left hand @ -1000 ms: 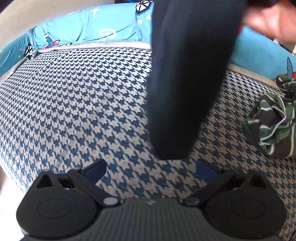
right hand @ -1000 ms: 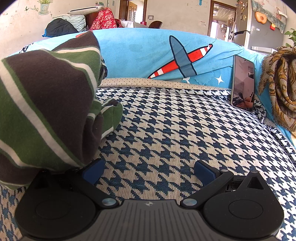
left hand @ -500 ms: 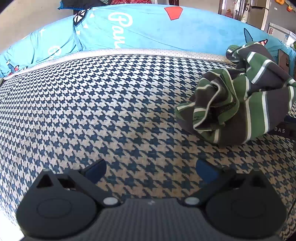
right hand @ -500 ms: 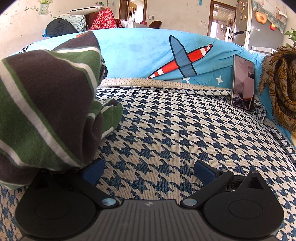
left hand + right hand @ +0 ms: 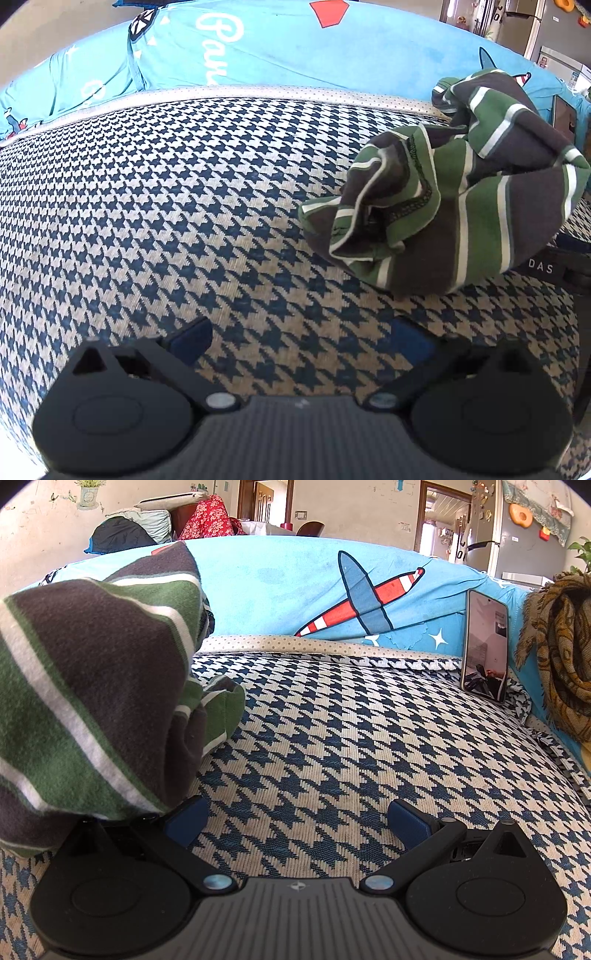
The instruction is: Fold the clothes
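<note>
One second ago a dark garment hung before our left gripper [image 5: 299, 341]; now it is gone and we face the crumpled striped shirt [image 5: 454, 206] on the sofa [image 5: 184, 192]. Both grippers stand open and empty, the right gripper [image 5: 295, 821] just beside the shirt, so it looks next for folding.

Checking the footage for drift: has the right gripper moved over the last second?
No. In the right wrist view the phone and the aeroplane print sit where they did, so the right gripper has held still.
</note>
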`<state>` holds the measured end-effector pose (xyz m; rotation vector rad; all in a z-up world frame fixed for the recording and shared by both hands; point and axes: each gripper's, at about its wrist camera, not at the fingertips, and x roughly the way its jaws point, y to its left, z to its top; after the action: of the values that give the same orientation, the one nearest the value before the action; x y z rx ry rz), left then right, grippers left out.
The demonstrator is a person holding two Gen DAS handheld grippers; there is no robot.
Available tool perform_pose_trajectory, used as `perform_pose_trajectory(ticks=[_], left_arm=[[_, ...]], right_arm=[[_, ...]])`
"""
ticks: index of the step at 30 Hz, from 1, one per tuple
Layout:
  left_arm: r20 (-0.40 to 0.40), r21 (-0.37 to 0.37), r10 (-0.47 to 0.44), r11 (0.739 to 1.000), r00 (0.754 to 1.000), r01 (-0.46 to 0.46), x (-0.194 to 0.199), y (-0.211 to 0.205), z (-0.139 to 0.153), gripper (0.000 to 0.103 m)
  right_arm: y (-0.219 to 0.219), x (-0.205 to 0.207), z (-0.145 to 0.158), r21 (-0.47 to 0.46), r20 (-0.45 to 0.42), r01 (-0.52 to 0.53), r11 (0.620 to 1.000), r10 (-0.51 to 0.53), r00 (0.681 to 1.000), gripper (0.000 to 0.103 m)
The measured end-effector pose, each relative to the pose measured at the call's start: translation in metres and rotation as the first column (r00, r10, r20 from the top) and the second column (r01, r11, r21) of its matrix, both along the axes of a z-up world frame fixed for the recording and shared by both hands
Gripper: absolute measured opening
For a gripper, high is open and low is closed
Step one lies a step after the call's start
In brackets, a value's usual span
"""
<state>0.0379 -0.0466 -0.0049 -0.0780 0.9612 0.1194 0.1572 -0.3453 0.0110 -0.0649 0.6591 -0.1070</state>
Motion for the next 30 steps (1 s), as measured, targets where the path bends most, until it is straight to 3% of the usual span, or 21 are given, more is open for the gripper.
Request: perform_pose_trajectory(ticks=[8,14,19,26,30], left_arm=[[-0.014,0.101,-0.063,0.993,0.998,0.064,0.039,-0.027,0.005,0.103],[0.011,0.047,-0.029,0.998,1.000,0.029,0.041,-0.020,0.023,0.103],[0.007,-0.001,-0.010,1.000,1.000,0.010,0.053,-0.030,0.020,0.103],[0.008,-0.010,-0.081,0.997,0.997,0.081,0.047,-0.049,0.016,0.103],[0.005,0.021,-0.116,0.993,0.993,0.116,0.044,-0.071,0.012,0.103]], right_arm=[[0.000,0.000,0.000,0.000,0.000,0.000,1.000,0.000,1.000,0.103],[0.000,0.000,0.000,0.000,0.000,0.000,1.000,0.000,1.000,0.103],[0.001,0.001,0.000,0.000,0.000,0.000,1.000,0.000,1.000,0.103],[0.001,0.000,-0.001,-0.002,0.000,0.001,1.000,-0.001,1.000,0.103],[0.002,-0.002,0.001,-0.007,-0.030,-0.012,1.000,0.011,0.999,0.103]])
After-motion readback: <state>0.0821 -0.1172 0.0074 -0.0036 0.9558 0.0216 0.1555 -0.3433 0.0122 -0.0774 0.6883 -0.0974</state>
